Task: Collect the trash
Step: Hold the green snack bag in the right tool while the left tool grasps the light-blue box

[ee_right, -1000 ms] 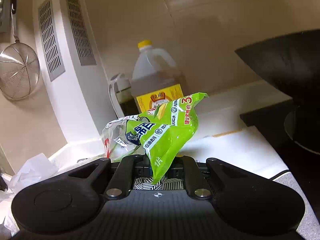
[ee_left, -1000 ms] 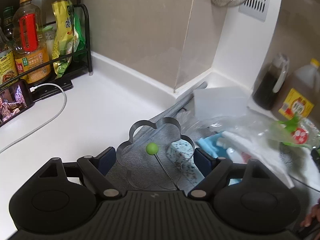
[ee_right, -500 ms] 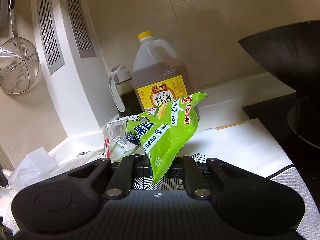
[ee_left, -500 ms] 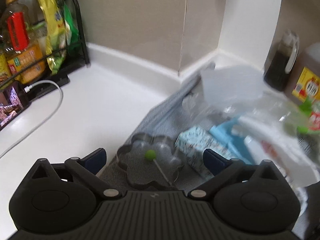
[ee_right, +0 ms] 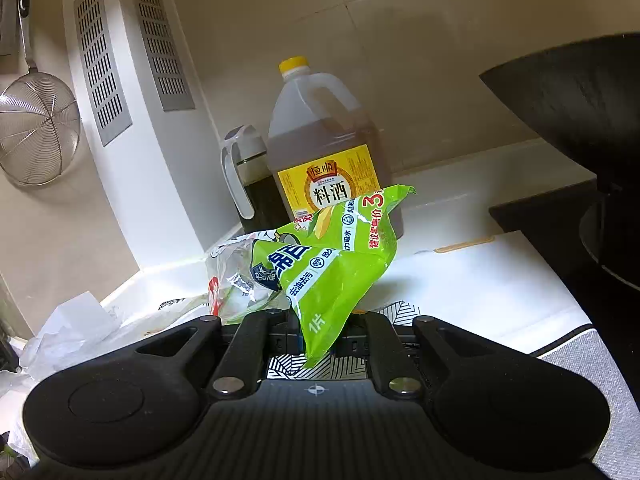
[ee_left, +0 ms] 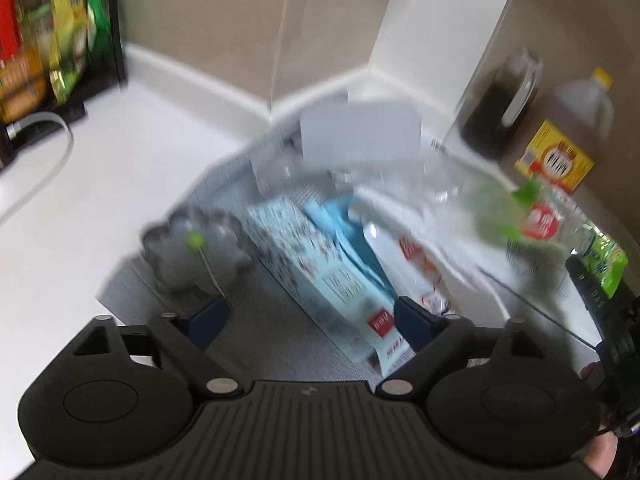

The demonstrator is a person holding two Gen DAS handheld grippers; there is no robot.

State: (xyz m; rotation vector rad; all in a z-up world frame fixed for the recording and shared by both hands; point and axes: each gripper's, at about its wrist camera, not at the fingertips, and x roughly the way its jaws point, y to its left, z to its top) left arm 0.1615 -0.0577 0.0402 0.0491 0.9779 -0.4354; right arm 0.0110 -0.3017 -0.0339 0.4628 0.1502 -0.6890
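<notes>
My right gripper (ee_right: 318, 334) is shut on a green snack wrapper (ee_right: 336, 264) and holds it up above the white counter; the wrapper also shows at the right edge of the left wrist view (ee_left: 604, 264). My left gripper (ee_left: 312, 320) is open and empty, its jaws on either side of a light blue carton (ee_left: 320, 276) that lies on a grey mat (ee_left: 272, 320). A clear plastic bag (ee_left: 420, 184) with other trash lies just beyond the carton. The left view is blurred.
A flower-shaped metal mould with a green-tipped pin (ee_left: 196, 240) sits on the mat to the left. A cooking wine jug (ee_right: 326, 156) and dark bottle (ee_right: 254, 184) stand at the wall. A black wok (ee_right: 580, 92) is to the right. A rack with bottles (ee_left: 52, 40) stands far left.
My left gripper has swung right and pulled back, from over the metal mould to over the blue carton. My right gripper has moved slightly forward, still holding the wrapper.
</notes>
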